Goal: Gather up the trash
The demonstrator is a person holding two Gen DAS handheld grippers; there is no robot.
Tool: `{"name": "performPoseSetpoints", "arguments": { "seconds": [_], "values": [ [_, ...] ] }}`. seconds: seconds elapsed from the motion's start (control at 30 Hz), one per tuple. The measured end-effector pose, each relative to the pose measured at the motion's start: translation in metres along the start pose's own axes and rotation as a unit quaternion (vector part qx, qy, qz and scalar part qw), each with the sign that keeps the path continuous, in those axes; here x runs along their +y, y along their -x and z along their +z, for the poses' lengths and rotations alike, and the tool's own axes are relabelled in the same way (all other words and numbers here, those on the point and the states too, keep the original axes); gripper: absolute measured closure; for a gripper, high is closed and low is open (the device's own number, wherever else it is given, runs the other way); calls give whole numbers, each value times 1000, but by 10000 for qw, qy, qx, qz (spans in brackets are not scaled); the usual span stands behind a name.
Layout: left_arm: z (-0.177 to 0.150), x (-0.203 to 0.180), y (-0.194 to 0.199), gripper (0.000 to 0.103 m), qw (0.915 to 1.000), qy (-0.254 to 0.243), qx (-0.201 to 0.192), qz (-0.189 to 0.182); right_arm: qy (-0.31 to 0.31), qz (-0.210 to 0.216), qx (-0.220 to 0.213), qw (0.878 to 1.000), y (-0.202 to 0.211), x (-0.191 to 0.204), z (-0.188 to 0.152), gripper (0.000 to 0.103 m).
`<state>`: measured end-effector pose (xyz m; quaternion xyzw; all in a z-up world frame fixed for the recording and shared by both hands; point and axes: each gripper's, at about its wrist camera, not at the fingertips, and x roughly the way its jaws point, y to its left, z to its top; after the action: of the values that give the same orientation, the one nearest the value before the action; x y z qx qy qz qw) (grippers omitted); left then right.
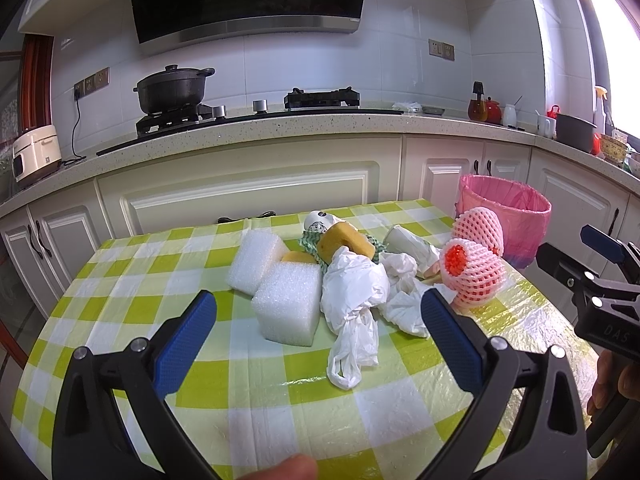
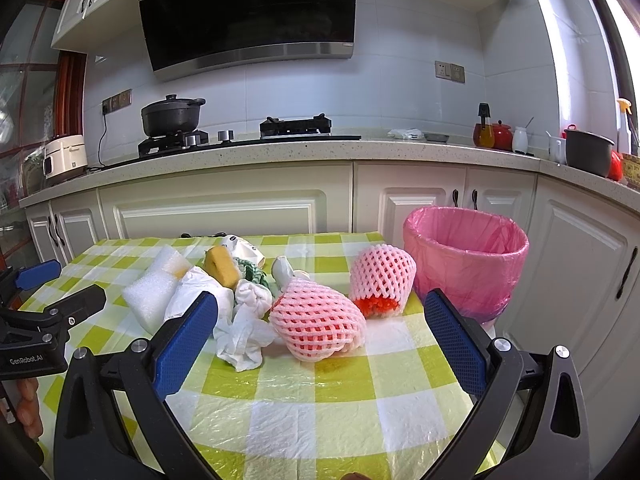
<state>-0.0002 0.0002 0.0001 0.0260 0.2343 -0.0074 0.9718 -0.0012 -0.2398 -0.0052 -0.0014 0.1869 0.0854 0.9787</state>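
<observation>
A heap of trash lies on the green-checked table (image 1: 280, 408): two white foam blocks (image 1: 290, 306), a yellow sponge (image 1: 345, 243), a crumpled white plastic bag (image 1: 354, 300), white tissue (image 2: 244, 332) and two pink foam fruit nets (image 2: 316, 320) (image 2: 382, 274). A bin with a pink liner (image 2: 466, 258) stands past the table's right edge. My left gripper (image 1: 320, 312) is open and empty, just short of the foam block and bag. My right gripper (image 2: 320, 312) is open and empty, in front of the nearer pink net.
A kitchen counter with white cabinets (image 2: 240, 208) runs behind the table, bearing a hob with a black pot (image 2: 172, 116), a rice cooker (image 2: 64, 158) and jars. The other gripper shows at the edge of each view, the right one in the left wrist view (image 1: 600, 280).
</observation>
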Motion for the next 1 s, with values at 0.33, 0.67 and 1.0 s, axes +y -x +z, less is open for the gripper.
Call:
{"name": "performPoseSetpoints", "arguments": {
  "seconds": [0.33,0.67,1.0],
  "values": [
    [0,0,0,4,10000,1,-4,0,-11,0,-3,10000,-1,-1,0,6],
    [0,0,0,4,10000,0,-6,-2,-17,6,7,10000,1,1,0,6],
    [0,0,-6,4,9998,74,178,-34,-41,-96,330,9994,-10,-2,-3,6]
  ]
}}
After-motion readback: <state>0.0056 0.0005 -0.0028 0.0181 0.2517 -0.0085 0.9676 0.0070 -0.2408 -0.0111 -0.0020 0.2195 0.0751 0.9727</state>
